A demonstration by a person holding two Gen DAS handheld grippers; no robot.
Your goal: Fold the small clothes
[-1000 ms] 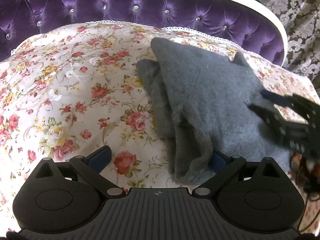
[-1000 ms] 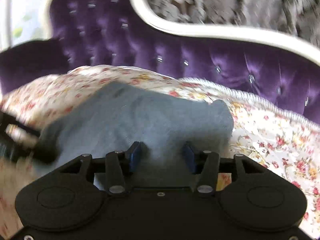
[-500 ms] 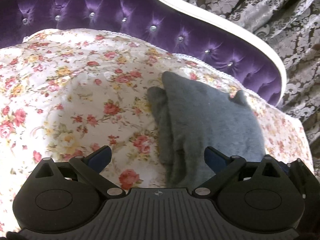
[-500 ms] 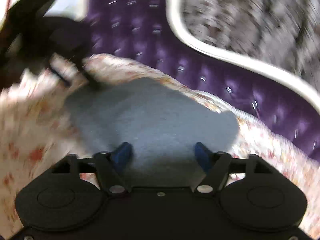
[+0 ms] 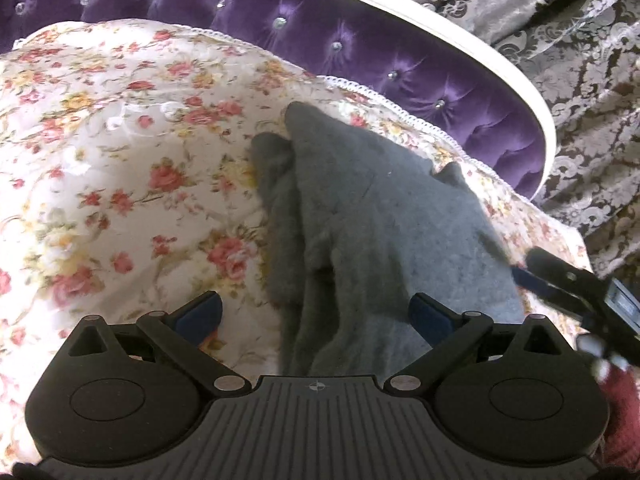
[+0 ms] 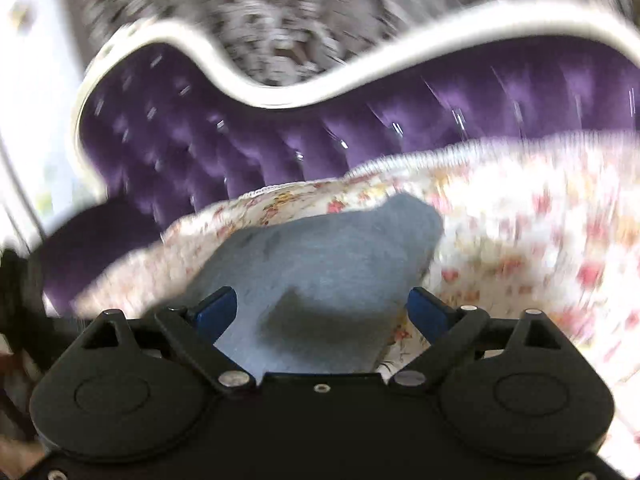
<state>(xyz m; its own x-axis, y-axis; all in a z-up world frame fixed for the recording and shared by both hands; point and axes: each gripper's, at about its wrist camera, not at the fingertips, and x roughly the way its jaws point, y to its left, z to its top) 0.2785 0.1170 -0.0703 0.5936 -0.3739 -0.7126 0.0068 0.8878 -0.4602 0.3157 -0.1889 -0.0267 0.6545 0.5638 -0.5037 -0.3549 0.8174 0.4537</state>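
We found the folded garment point(image 5: 384, 216) lying on the bedspread point(image 5: 120, 152), toward its right side, with the headboard point(image 5: 360, 44) behind it and the curtain point(image 5: 580, 80) beyond that. Our left gripper point(image 5: 316, 312) sat before the garment's near end, fingers spread to either side of it. Our right gripper point(image 5: 560, 280) stood just beside the garment's right edge, its fingers likewise apart, the garment between them in its own view point(image 6: 320, 264).

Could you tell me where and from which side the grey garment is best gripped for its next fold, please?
Probably the pointed far corner of the grey garment, reached from the bare floral cover beside it. There the layers end in one thin tip with a second fold edge just beside it, lying flat, so the open left gripper could pinch it cleanly. The near end is bunched and thicker.
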